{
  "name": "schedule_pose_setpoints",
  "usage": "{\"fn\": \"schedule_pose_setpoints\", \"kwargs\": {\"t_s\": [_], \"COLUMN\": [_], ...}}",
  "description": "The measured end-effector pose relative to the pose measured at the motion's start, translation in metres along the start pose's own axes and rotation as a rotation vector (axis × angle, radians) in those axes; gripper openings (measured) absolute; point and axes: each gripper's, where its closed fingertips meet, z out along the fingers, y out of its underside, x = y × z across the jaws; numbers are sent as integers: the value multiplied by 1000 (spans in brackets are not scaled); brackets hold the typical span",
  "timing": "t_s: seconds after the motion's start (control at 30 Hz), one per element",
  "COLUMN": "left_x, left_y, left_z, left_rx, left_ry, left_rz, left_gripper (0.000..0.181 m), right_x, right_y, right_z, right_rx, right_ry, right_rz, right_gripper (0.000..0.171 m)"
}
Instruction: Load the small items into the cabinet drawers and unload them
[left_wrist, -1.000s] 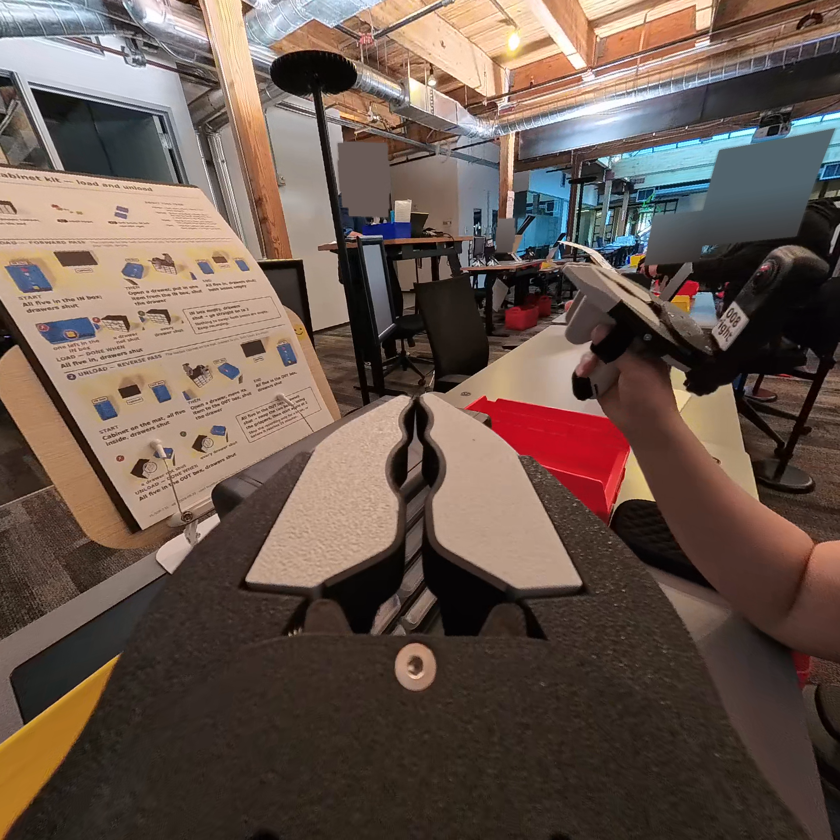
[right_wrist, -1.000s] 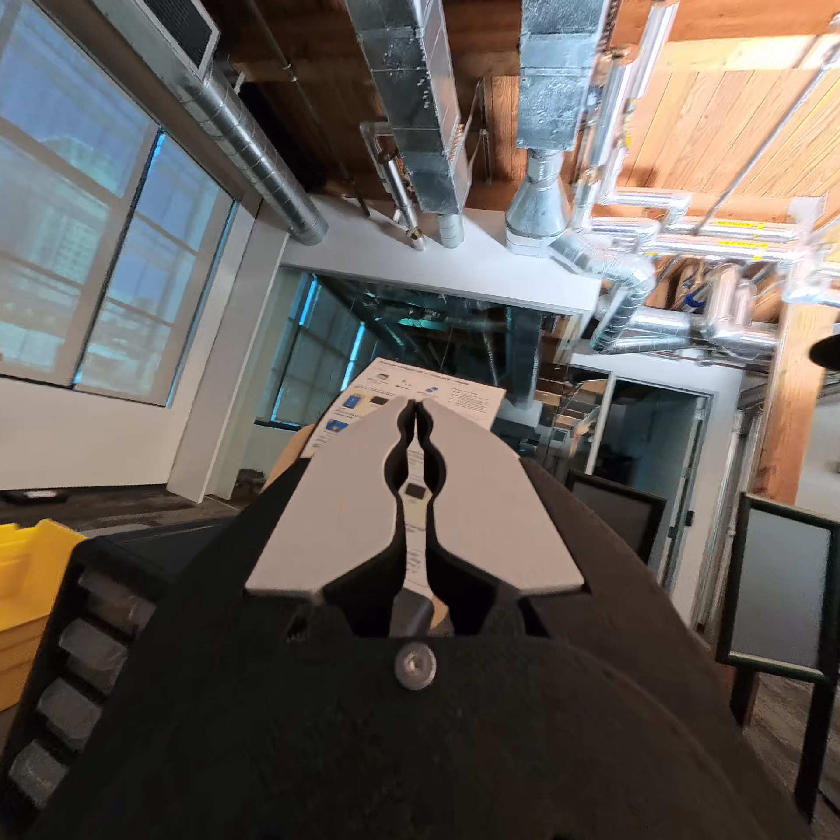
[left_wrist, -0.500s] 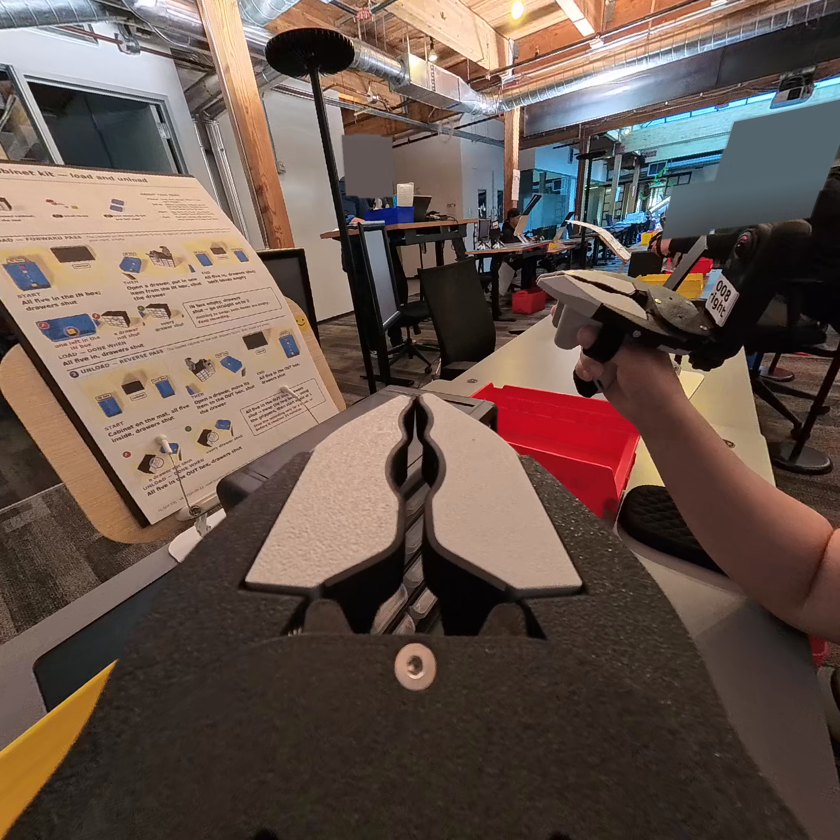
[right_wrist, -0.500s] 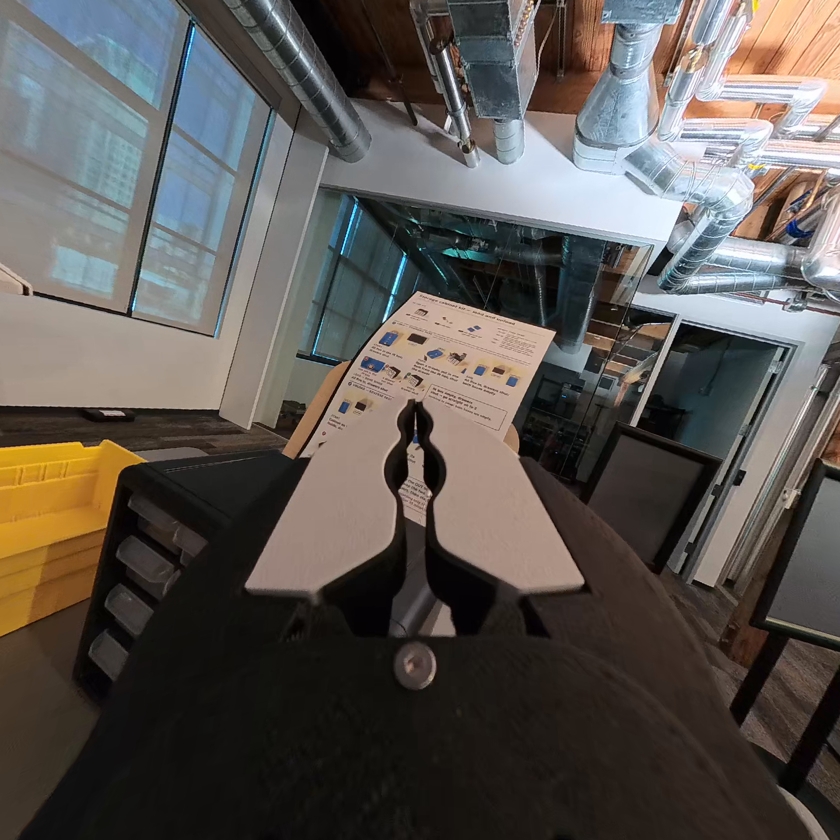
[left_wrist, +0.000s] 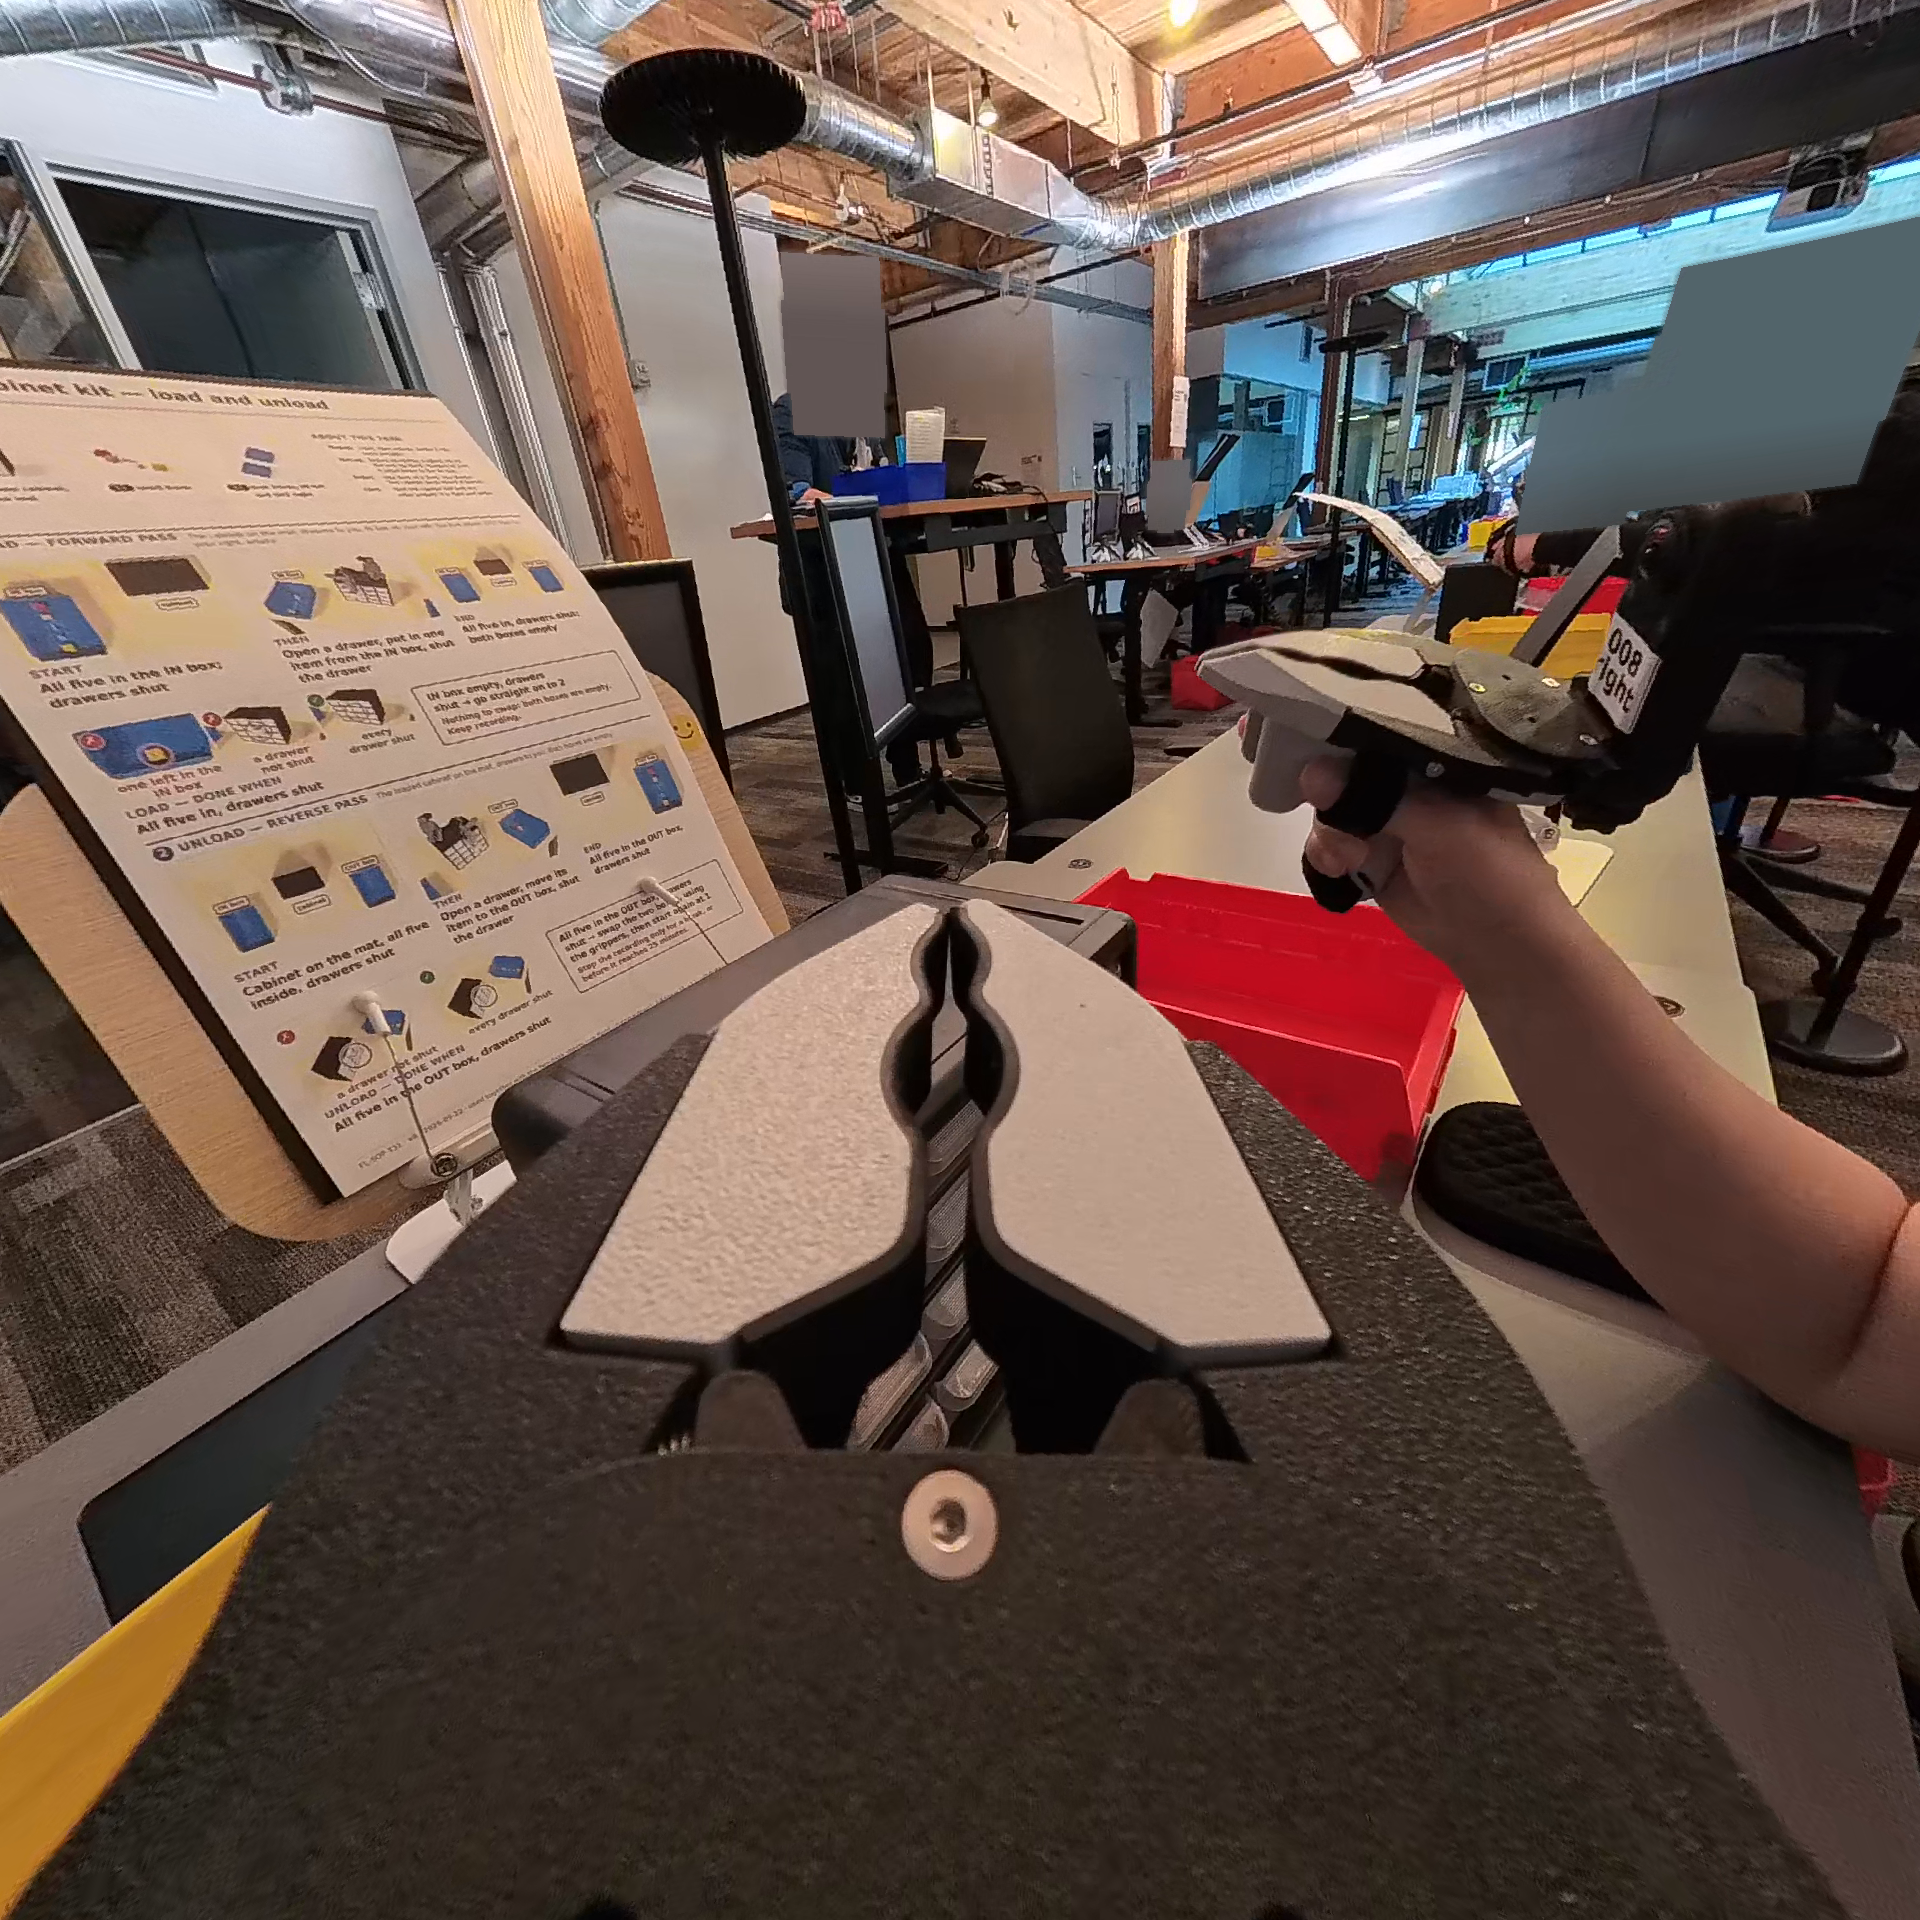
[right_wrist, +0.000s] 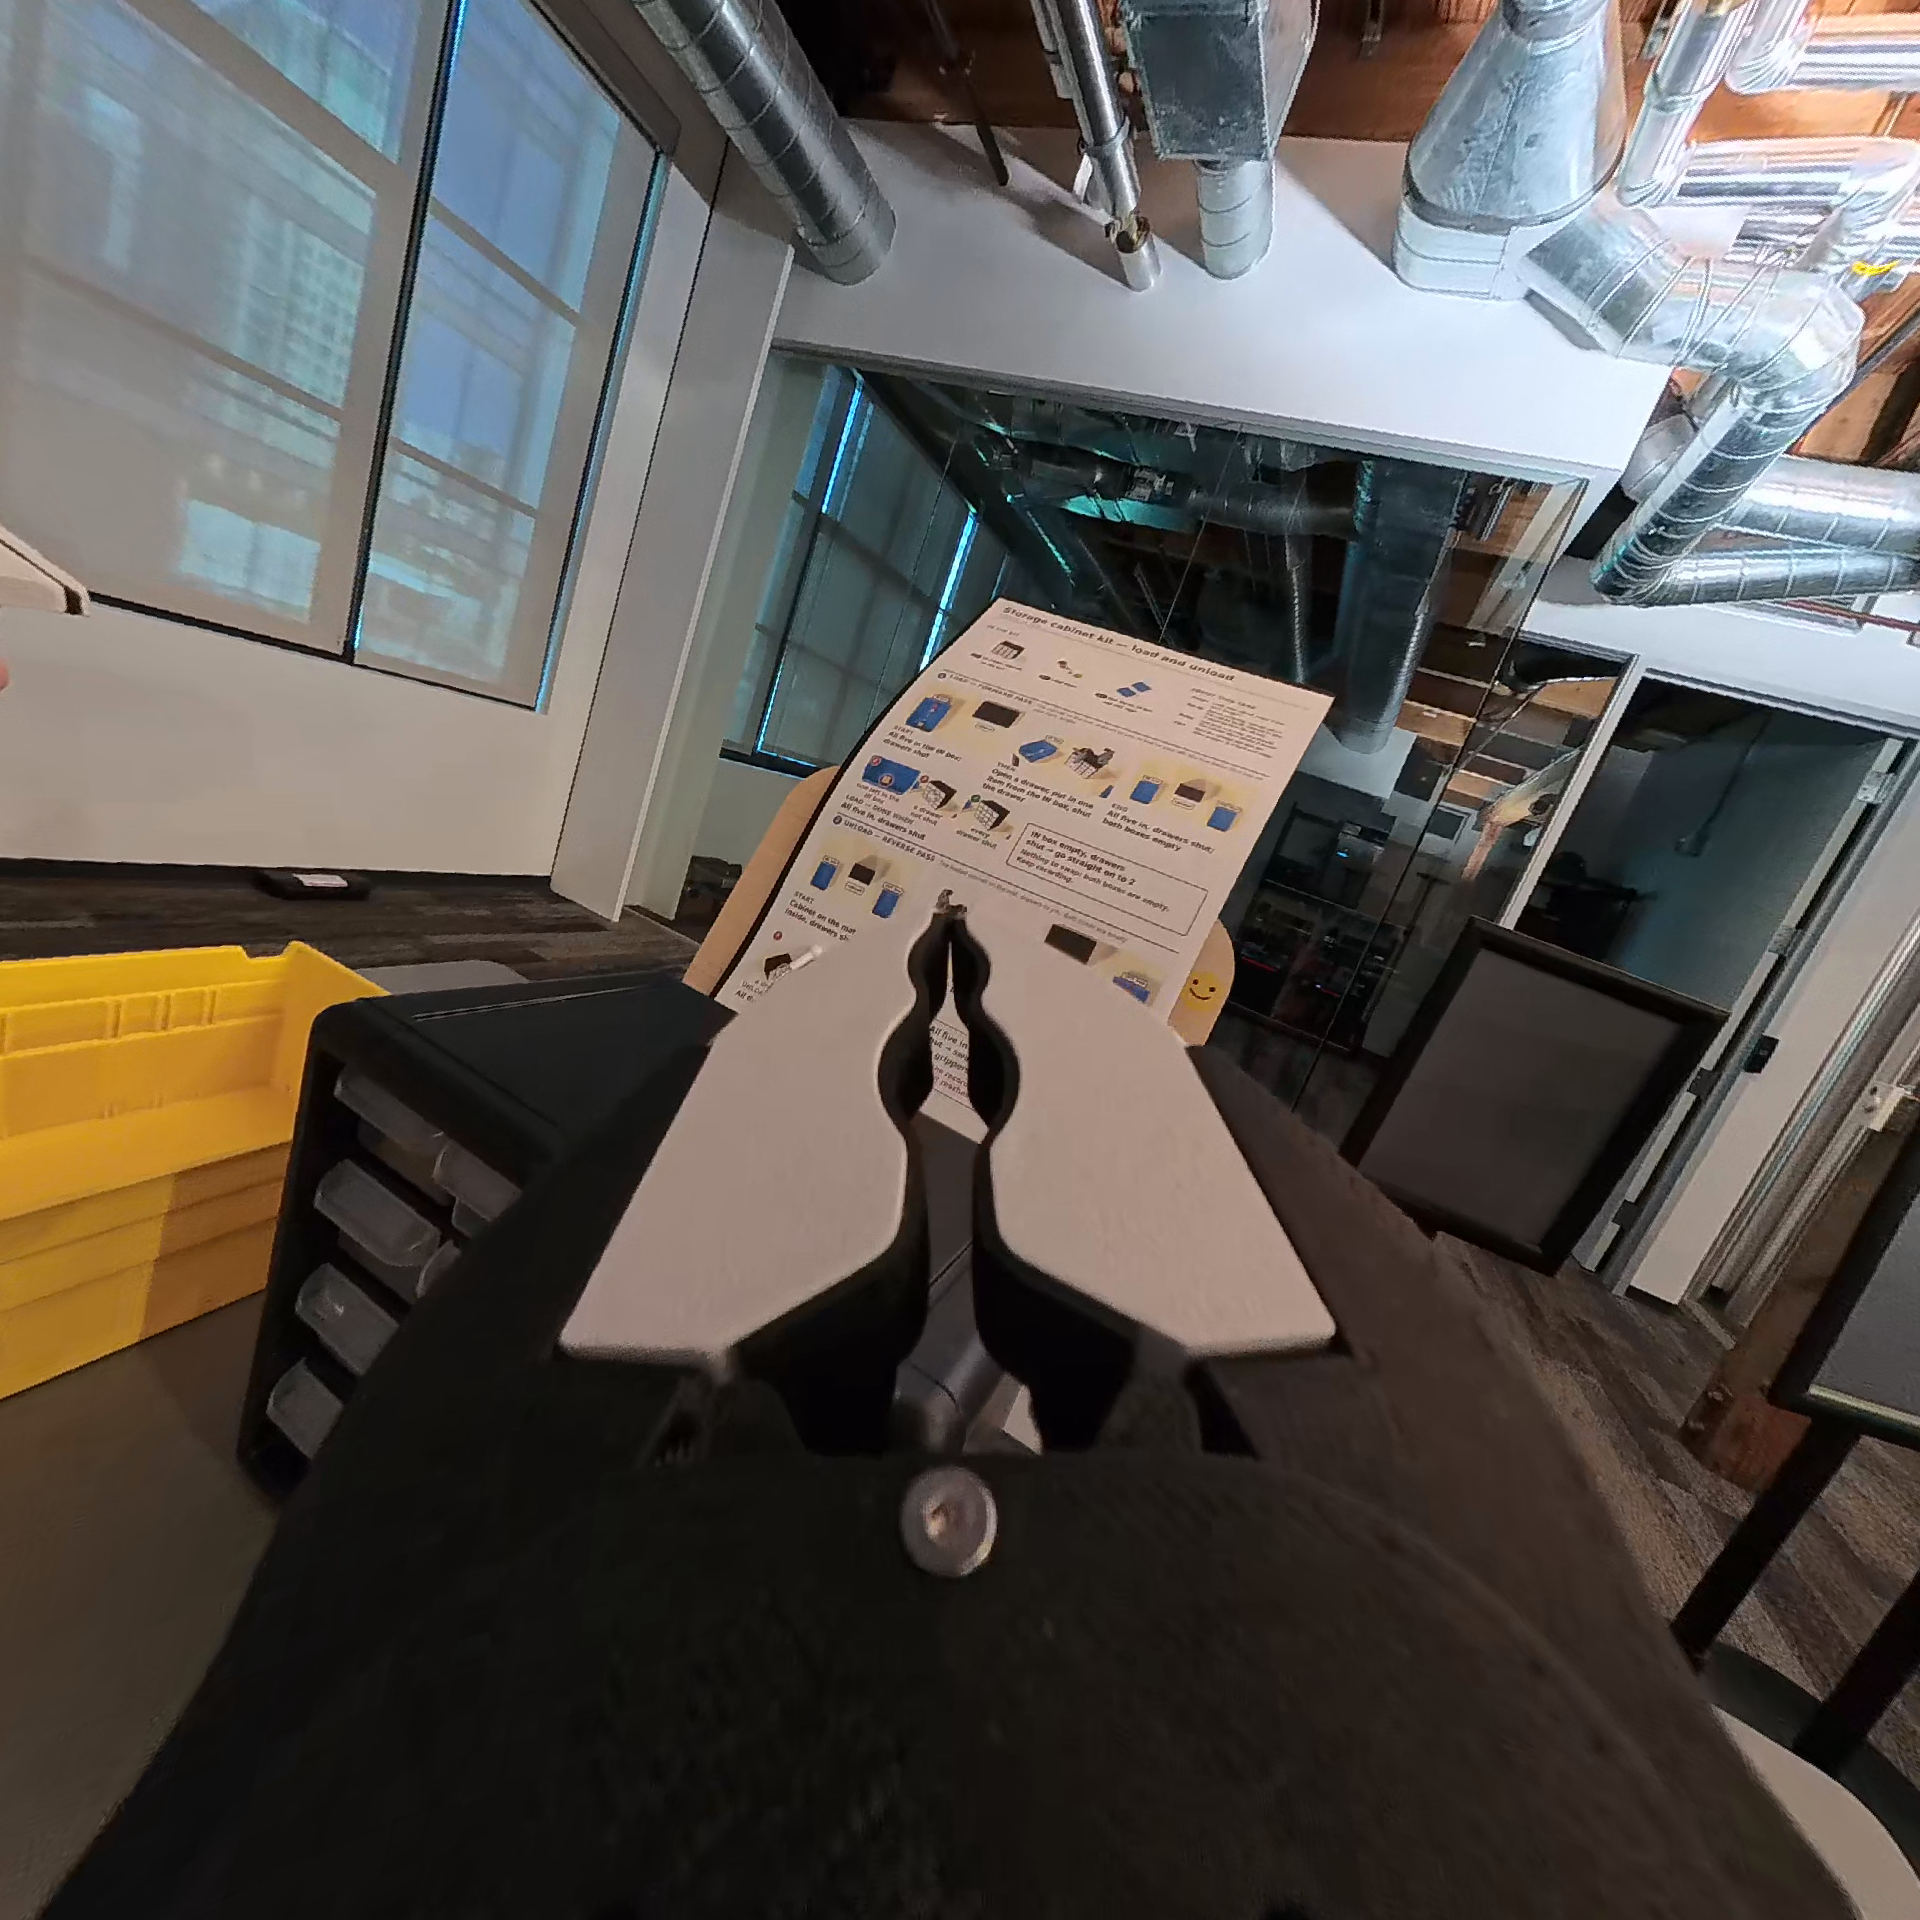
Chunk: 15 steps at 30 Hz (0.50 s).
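Two closed hand-held grippers, holding nothing, above a black cabinet (right_wrist: 436, 1122).
Left (left_wrist: 958, 928); right (right_wrist: 948, 928); yellow bin (right_wrist: 125, 1091) at 9 o'clock.

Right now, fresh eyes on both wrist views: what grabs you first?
The left gripper, shut with nothing between its fingers, fills the left wrist view, with the right gripper, shut too, held in a hand above the red bin. Next comes the illustrated instruction board leaning at left. In the right wrist view, the black drawer cabinet stands lower left beside the stacked yellow bins.
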Motion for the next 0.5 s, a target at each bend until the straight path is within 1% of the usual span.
{"fn": "schedule_pose_setpoints", "kwargs": {"t_s": [0.5], "left_x": [1], "left_y": [2], "left_z": [1], "left_rx": [-10], "left_ry": [3], "left_rz": [0], "left_gripper": [0], "right_x": [-5], "right_y": [4], "right_z": [2], "right_rx": [-23], "right_ry": [-31], "right_rz": [10], "right_gripper": [1]}}
